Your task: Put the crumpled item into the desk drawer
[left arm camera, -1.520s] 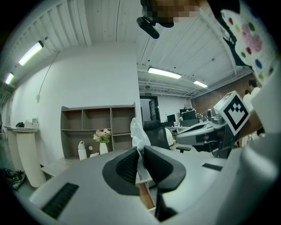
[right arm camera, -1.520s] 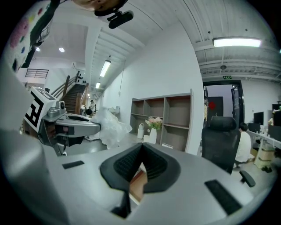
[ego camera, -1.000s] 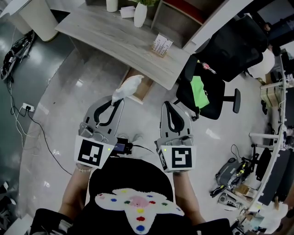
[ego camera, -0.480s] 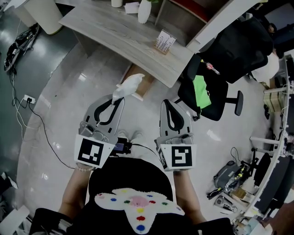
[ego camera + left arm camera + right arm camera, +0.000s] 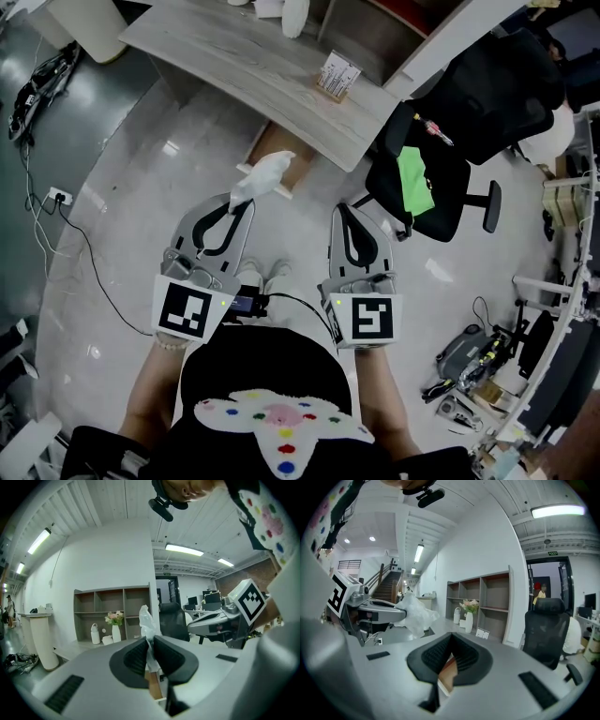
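Your left claw is clenched on the crumpled item, a white, thin wad that looks like plastic. Only its lower tail is pinched between the pads. Most of it stands free beyond the tips. Your right claw is closed with nothing in it and hangs beside the left one. Both are above the floor, well apart from the desk.

The main danger, I think, is the thin hold. The wad is light and loose, so a quick swing or a brush against the desk edge could pull it out, and it would fall on the floor. The drawer seems to be the brown wooden part under the desk edge. If it is not open enough, you must pull it with the right claw, and a closed claw can slip from its front. The black chair stands near the drawer on its right and could get in the way of your right arm.

About containers: the inside of the drawer cannot be seen from here, so I cannot say what is in it. On the desk, a white vase holds flowers, and a small holder holds cards or papers. The shelf behind the desk has compartments that look mostly empty.
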`<state>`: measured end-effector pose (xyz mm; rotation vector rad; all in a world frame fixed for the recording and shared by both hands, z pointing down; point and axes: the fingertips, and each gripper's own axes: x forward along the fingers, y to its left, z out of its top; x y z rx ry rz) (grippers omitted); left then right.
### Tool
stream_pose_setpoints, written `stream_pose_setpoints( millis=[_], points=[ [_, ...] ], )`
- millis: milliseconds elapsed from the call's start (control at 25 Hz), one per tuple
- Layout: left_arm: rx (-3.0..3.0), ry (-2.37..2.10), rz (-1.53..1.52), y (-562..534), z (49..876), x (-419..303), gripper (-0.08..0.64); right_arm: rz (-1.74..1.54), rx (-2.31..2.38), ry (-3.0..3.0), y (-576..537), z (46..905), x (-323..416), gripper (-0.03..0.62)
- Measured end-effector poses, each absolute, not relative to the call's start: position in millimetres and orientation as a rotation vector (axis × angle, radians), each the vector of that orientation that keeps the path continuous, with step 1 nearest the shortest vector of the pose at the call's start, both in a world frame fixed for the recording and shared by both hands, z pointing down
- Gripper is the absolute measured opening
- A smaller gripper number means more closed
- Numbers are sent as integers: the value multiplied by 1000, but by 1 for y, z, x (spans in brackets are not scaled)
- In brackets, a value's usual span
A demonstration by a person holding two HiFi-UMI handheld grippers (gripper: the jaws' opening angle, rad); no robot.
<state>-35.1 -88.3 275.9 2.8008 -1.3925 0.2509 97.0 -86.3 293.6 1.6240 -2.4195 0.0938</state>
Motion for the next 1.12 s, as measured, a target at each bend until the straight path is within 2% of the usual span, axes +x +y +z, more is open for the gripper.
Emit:
stream_pose_setpoints(
  millis=[1120],
  points=[
    [2713, -1253, 445, -122, 409, -48, 37, 267, 1507, -2338, -115, 420, 73, 5]
  ],
)
